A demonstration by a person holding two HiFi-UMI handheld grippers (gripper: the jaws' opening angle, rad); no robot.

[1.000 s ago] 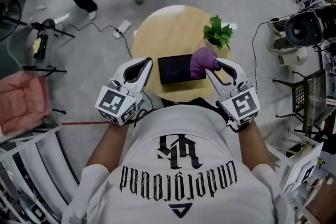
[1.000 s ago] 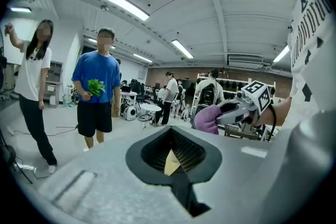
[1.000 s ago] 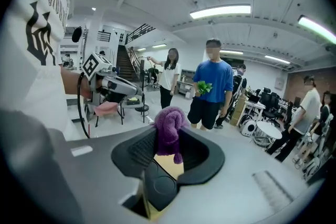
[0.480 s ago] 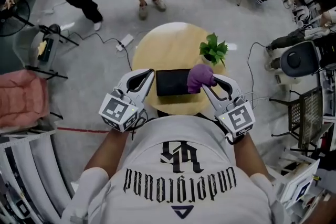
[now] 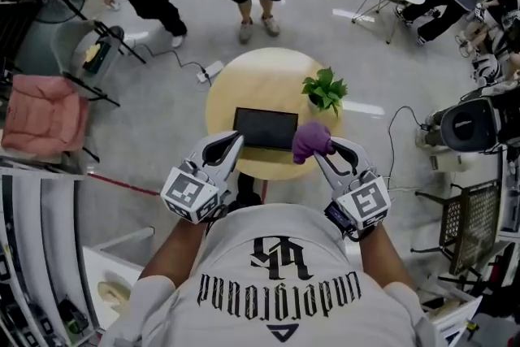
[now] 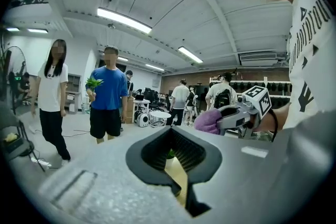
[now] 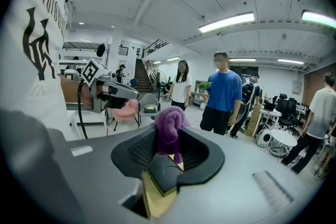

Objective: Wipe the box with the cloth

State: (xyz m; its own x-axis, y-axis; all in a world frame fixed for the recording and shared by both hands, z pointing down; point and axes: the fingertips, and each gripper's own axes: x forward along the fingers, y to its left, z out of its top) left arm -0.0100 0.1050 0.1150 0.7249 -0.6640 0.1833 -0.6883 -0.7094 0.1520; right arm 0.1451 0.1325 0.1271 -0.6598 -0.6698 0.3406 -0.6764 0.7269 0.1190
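right gripper (image 5: 322, 155) clamping cloth (image 5: 309, 140), box (image 5: 266, 128) nearby

You have a round, pale wooden table (image 5: 260, 77) in front of you, standing on the grey floor (image 5: 162, 134). A flat black box (image 5: 266, 128) lies on the tabletop, its long sides running across your view. The nearer long side sits close to the table edge on your side, and most of the visible wood stretches away beyond the farther one. Just off the box's far right corner, a small green potted plant (image 5: 325, 91) stands upright by the table's right rim. Left of the box and farther from you, a white power strip (image 5: 213, 70) lies on the floor.
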